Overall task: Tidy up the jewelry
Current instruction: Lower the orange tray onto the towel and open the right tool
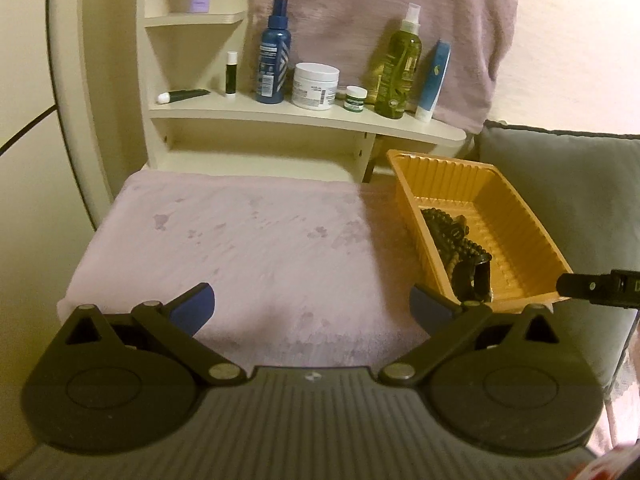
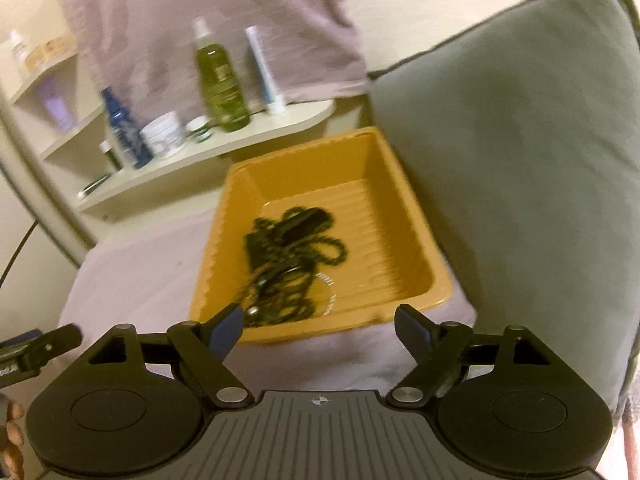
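A yellow plastic tray (image 1: 532, 236) stands on a pink towel (image 1: 248, 240) at the right; it also shows in the right wrist view (image 2: 404, 208). Inside it lies a tangle of dark beaded necklaces (image 1: 452, 236) with a black watch or strap (image 1: 476, 280); the same pile (image 2: 288, 264) is blurred in the right wrist view, beside a thin pale bracelet (image 2: 330, 296). My left gripper (image 1: 312, 304) is open and empty above the towel, left of the tray. My right gripper (image 2: 320, 328) is open and empty just in front of the tray's near rim.
A cream shelf (image 1: 304, 114) behind the towel holds a blue bottle (image 1: 274, 52), a white jar (image 1: 315, 86), a green spray bottle (image 1: 398, 64) and small tubes. A grey cushion (image 2: 520, 160) stands right of the tray. A pink cloth (image 1: 380, 20) hangs on the wall.
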